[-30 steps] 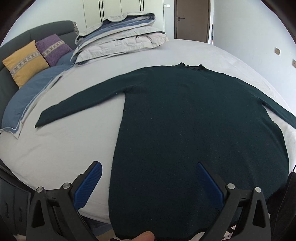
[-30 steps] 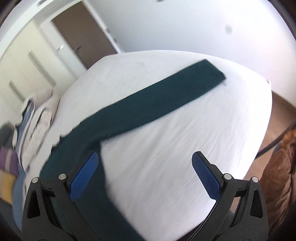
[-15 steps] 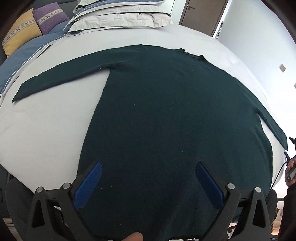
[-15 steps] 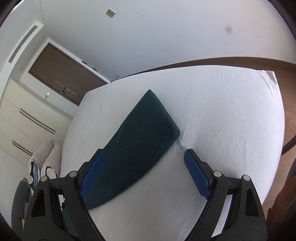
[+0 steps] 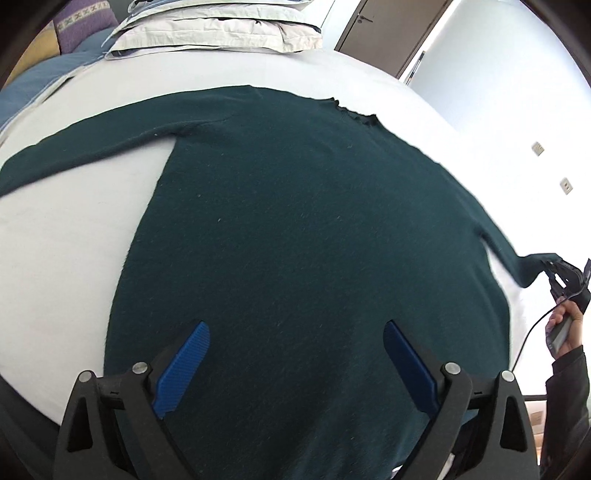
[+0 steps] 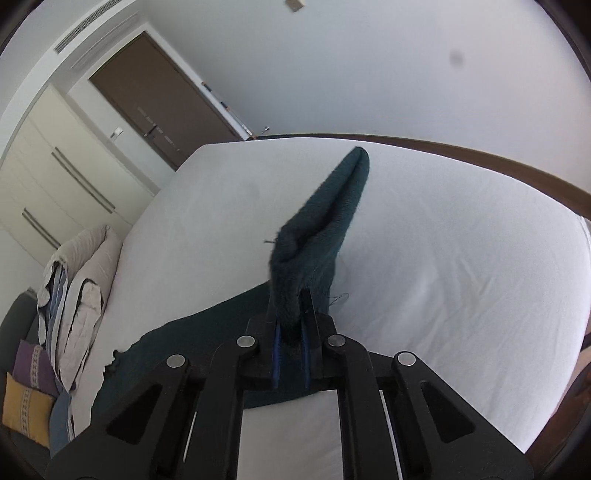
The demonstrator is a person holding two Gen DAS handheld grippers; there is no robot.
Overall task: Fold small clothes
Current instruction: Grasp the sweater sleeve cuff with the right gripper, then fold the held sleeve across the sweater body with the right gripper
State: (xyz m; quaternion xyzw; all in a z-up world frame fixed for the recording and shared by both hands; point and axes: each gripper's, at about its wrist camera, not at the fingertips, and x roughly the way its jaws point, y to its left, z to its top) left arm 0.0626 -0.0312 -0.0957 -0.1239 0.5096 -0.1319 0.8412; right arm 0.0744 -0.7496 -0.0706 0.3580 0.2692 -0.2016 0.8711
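A dark green long-sleeved sweater [image 5: 303,229] lies flat on the white bed [image 5: 66,236], both sleeves spread out. My left gripper [image 5: 295,358] is open and empty, hovering over the sweater's lower body near the hem. My right gripper [image 6: 291,325] is shut on the cuff of the right sleeve [image 6: 317,236], which stands lifted off the sheet. In the left wrist view the right gripper [image 5: 554,271] shows at the far right edge, holding the sleeve end.
Folded duvets [image 5: 218,26] are stacked at the head of the bed, with cushions [image 6: 26,391] and a blue cover [image 5: 33,85] to the left. A brown door [image 6: 166,103] and white wardrobe [image 6: 55,177] stand beyond. The bed's right edge [image 6: 554,369] drops to wooden floor.
My right gripper closed on the right sleeve cuff and lifted it off the bed. My left gripper moved in lower over the sweater body, still open.
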